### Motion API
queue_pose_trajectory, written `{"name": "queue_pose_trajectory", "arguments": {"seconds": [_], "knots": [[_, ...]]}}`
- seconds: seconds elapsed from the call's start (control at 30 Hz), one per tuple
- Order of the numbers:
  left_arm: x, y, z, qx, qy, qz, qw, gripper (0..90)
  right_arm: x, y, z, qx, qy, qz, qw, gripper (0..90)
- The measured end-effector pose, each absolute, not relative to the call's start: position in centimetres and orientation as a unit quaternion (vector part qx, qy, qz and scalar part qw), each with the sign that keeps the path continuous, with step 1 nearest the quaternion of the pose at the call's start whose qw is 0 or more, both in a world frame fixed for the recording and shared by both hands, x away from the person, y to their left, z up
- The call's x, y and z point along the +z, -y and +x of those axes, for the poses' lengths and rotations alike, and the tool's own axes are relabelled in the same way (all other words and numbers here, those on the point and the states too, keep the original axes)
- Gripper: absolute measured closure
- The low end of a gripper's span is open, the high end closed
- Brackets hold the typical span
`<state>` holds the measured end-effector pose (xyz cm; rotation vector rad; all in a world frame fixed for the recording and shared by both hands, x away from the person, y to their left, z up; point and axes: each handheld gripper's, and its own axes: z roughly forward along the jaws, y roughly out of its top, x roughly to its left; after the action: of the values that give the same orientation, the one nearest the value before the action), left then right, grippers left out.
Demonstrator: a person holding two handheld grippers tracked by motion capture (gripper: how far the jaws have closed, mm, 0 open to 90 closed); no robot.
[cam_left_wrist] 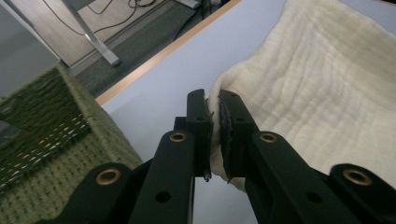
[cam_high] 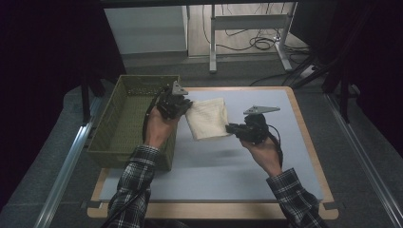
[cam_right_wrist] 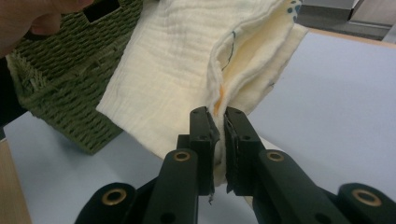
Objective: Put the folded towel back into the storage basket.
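Observation:
A folded cream cloth [cam_high: 207, 118] hangs stretched between my two grippers above the grey table mat [cam_high: 214, 166]. My left gripper [cam_high: 185, 108] is shut on the cloth's left corner, right beside the green woven basket [cam_high: 133, 118]. In the left gripper view the black jaws pinch the cloth [cam_left_wrist: 327, 93] edge, with the left gripper [cam_left_wrist: 214, 100] over the mat and the basket [cam_left_wrist: 42, 140] at the left. My right gripper [cam_high: 231, 128] is shut on the cloth's lower right corner. In the right gripper view the right gripper [cam_right_wrist: 218, 114] clamps the layered cloth [cam_right_wrist: 187, 60] edge, the basket [cam_right_wrist: 70, 70] behind it.
The basket stands on the table's left side with nothing seen inside it. The table's wooden rim [cam_high: 304, 123] borders the mat. A metal desk frame [cam_high: 247, 28] and floor cables [cam_high: 261, 42] lie beyond the far edge. Rails [cam_high: 66, 161] run along both sides.

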<state>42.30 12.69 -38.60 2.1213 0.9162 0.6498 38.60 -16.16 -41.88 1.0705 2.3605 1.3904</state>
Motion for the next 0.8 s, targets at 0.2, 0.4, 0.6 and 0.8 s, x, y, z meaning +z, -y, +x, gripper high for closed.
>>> {"name": "queue_pose_trajectory", "arguments": {"seconds": [0.2,0.4,0.6,0.8], "knots": [[-37.8,-14.1,42.3,0.262,-0.364,0.818,0.359,83.5,-41.4,14.6,39.2,0.469,-0.801,0.358,0.102,82.6],[-37.1,-15.5,42.2,0.278,-0.369,0.816,0.348,83.5,-40.9,12.8,39.8,0.472,-0.802,0.353,0.1,82.6],[-36.5,-16.9,42.1,0.295,-0.378,0.811,0.335,83.6,-40.6,11.2,40.3,0.482,-0.798,0.352,0.087,82.6],[-35.7,-18.5,41.8,0.311,-0.384,0.807,0.324,83.6,-40.2,9.2,40.7,0.489,-0.797,0.345,0.081,82.6]]}}
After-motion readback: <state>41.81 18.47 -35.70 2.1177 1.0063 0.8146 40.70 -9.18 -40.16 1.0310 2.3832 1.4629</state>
